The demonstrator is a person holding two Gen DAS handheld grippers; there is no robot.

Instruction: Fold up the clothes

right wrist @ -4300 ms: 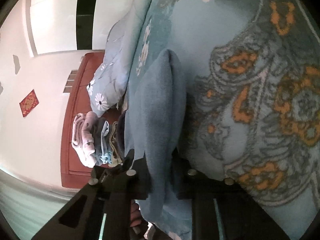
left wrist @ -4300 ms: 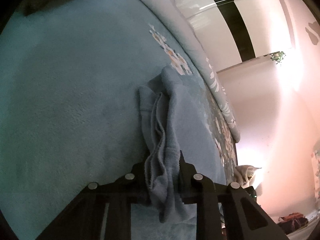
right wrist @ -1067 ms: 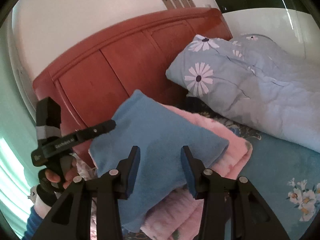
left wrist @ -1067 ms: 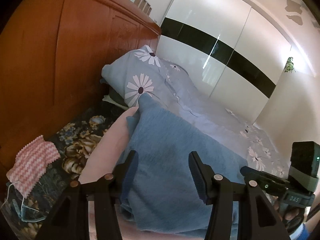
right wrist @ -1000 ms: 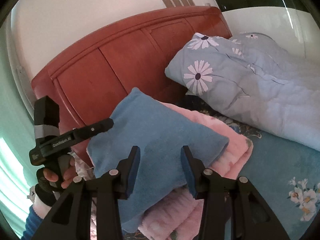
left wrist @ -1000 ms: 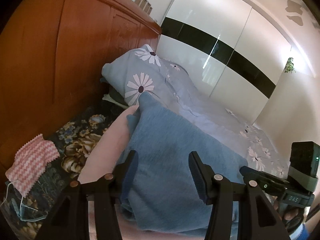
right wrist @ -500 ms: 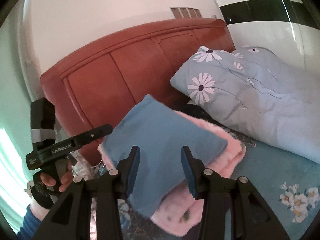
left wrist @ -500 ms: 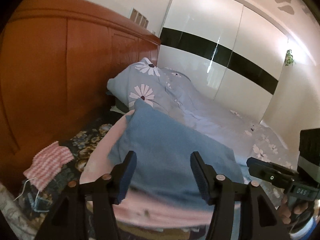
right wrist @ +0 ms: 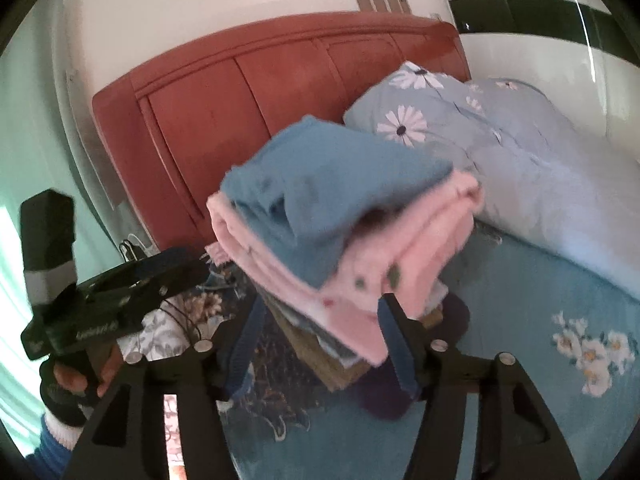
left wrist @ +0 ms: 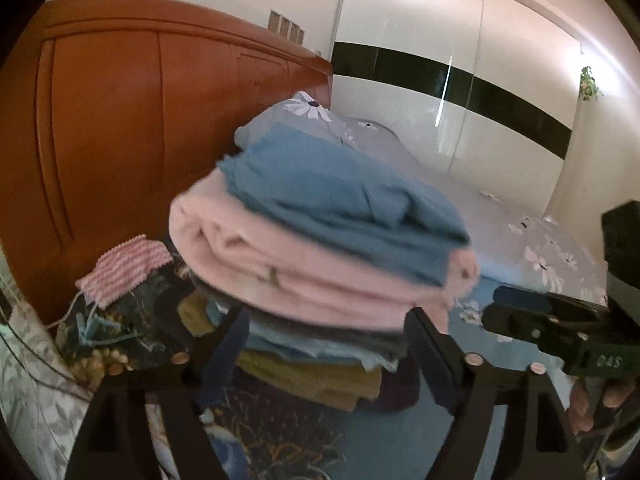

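A folded blue towel (left wrist: 344, 196) lies on top of a stack of folded clothes by the headboard. Under it are a thick pink piece (left wrist: 304, 268), thinner grey and pale blue layers, and a mustard one (left wrist: 316, 380) at the bottom. My left gripper (left wrist: 328, 344) is in front of the stack, a little back from it. Its jaws are opening and nothing is pressed between the pads. From the other side, my right gripper (right wrist: 320, 340) faces the same blue towel (right wrist: 332, 172) and pink piece (right wrist: 400, 248). Its jaws are also opening and hold nothing.
A red-brown wooden headboard (left wrist: 120, 120) stands right behind the stack. A daisy-print quilt (right wrist: 500, 152) lies to the stack's right on the teal floral bedspread (right wrist: 560, 320). A pink striped cloth (left wrist: 128, 268) lies at its left. A hand (right wrist: 80, 376) grips the left tool.
Both grippers have let go of the blue towel and drawn back from the stack with their jaws spreading. The towel now rests on the pink piece, and the lower layers have come into view.
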